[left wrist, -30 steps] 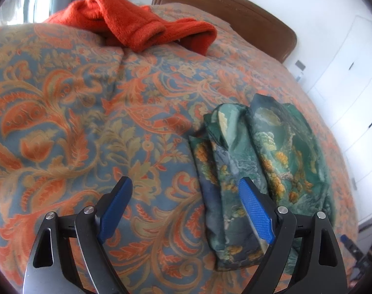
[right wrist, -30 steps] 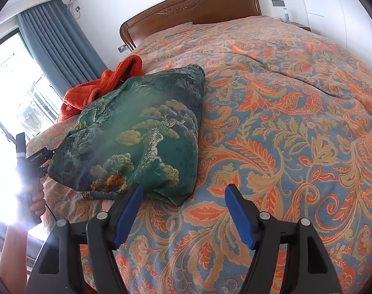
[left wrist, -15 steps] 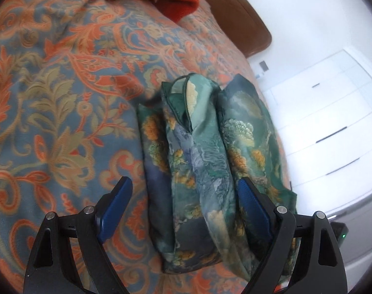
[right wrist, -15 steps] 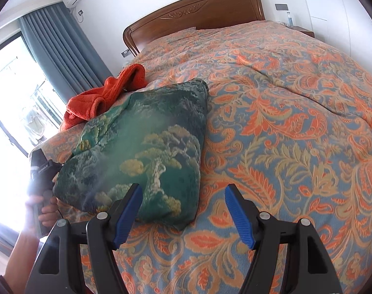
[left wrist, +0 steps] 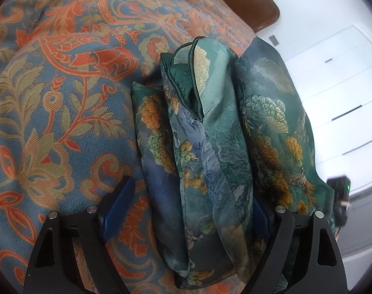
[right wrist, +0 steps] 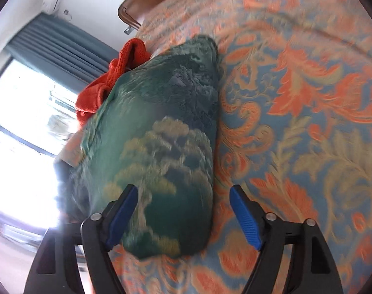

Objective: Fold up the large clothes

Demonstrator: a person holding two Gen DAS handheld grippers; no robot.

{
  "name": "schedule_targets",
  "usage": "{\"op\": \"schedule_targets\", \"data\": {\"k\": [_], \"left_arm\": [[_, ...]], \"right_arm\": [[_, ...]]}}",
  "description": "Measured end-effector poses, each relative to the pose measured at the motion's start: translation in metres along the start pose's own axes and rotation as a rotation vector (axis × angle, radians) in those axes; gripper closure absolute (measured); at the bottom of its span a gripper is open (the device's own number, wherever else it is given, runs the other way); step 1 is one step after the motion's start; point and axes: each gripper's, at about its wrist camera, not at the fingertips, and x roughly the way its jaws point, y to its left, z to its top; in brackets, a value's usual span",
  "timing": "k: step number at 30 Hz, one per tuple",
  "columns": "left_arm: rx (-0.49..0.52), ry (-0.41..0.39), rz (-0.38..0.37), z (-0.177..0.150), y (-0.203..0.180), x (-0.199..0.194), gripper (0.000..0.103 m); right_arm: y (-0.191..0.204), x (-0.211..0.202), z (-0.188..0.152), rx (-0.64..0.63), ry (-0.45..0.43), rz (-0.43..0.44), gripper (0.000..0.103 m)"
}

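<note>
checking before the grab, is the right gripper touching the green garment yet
Cannot tell. In the right wrist view the right gripper straddles the green garment, its jaws opening, but motion blur hides any contact or gap at the pads.

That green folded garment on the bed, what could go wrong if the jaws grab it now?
The green folded garment is a slippery-looking stack of loose layers, so a pinch may catch only some and the fold could fall apart. It also lies near the edge of the bedspread and might slide off. The right gripper is opening, with the cloth's corner between its jaws.

Daylight glare from window point(right wrist: 21, 122); right view motion-blurred.
</note>
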Motion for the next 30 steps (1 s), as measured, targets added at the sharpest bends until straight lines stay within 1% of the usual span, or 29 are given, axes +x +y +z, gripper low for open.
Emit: {"op": "schedule_targets", "data": {"k": [3, 4, 5, 6, 7, 8, 9, 10, 11, 12, 14, 16, 18, 21, 25, 27, 28, 30], "left_arm": [[-0.018, 0.014, -0.021, 0.005, 0.001, 0.009, 0.016], [-0.031, 0.023, -0.039, 0.006, 0.001, 0.012, 0.017], [-0.040, 0.032, -0.052, 0.007, 0.002, 0.018, 0.020], [-0.052, 0.047, -0.075, 0.007, 0.001, 0.023, 0.027], [-0.053, 0.053, -0.077, 0.006, -0.003, 0.027, 0.033], [-0.028, 0.038, -0.060, 0.006, -0.009, 0.026, 0.049], [-0.008, 0.026, -0.043, 0.005, -0.014, 0.024, 0.060], [0.015, 0.009, -0.019, 0.004, -0.021, 0.020, 0.062], [0.022, -0.004, -0.009, 0.002, -0.026, 0.016, 0.066], [0.027, -0.014, -0.006, 0.000, -0.030, 0.011, 0.068], [0.049, -0.040, -0.003, -0.005, -0.041, 0.002, 0.069], [0.091, -0.069, -0.014, -0.007, -0.062, -0.009, 0.070], [0.126, -0.085, -0.025, -0.006, -0.080, -0.014, 0.070], [0.186, -0.119, -0.025, 0.012, -0.114, -0.019, 0.070], [0.228, -0.161, -0.041, 0.056, -0.148, -0.011, 0.070], [0.259, -0.177, -0.028, 0.083, -0.167, 0.002, 0.070], [0.274, -0.180, -0.022, 0.101, -0.178, 0.014, 0.070], [0.281, -0.178, -0.017, 0.119, -0.185, 0.034, 0.070]], "right_arm": [[-0.005, 0.023, 0.019, -0.002, 0.021, 0.032, 0.019], [-0.006, 0.031, 0.024, 0.006, 0.030, 0.060, 0.014], [-0.007, 0.040, 0.028, 0.019, 0.048, 0.103, 0.012], [-0.007, 0.054, 0.033, 0.040, 0.078, 0.151, 0.010], [-0.006, 0.065, 0.036, 0.057, 0.095, 0.158, 0.007], [0.001, 0.075, 0.039, 0.044, 0.100, 0.133, 0.008], [0.012, 0.079, 0.039, 0.000, 0.098, 0.092, 0.008], [0.027, 0.081, 0.038, -0.064, 0.085, 0.042, 0.015], [0.043, 0.078, 0.035, -0.131, 0.068, -0.008, 0.024], [0.058, 0.074, 0.031, -0.203, 0.045, -0.055, 0.027], [0.088, 0.060, 0.017, -0.350, -0.022, -0.133, 0.036], [0.106, 0.048, 0.006, -0.431, -0.071, -0.162, 0.039], [0.127, 0.035, -0.008, -0.525, -0.140, -0.194, 0.039], [0.150, 0.016, -0.009, -0.609, -0.235, -0.218, 0.039], [0.157, -0.010, 0.018, -0.618, -0.335, -0.219, 0.039], [0.152, -0.019, 0.045, -0.609, -0.373, -0.220, 0.040], [0.148, -0.023, 0.058, -0.606, -0.382, -0.225, 0.040], [0.139, -0.022, 0.086, -0.590, -0.399, -0.229, 0.040]]}}
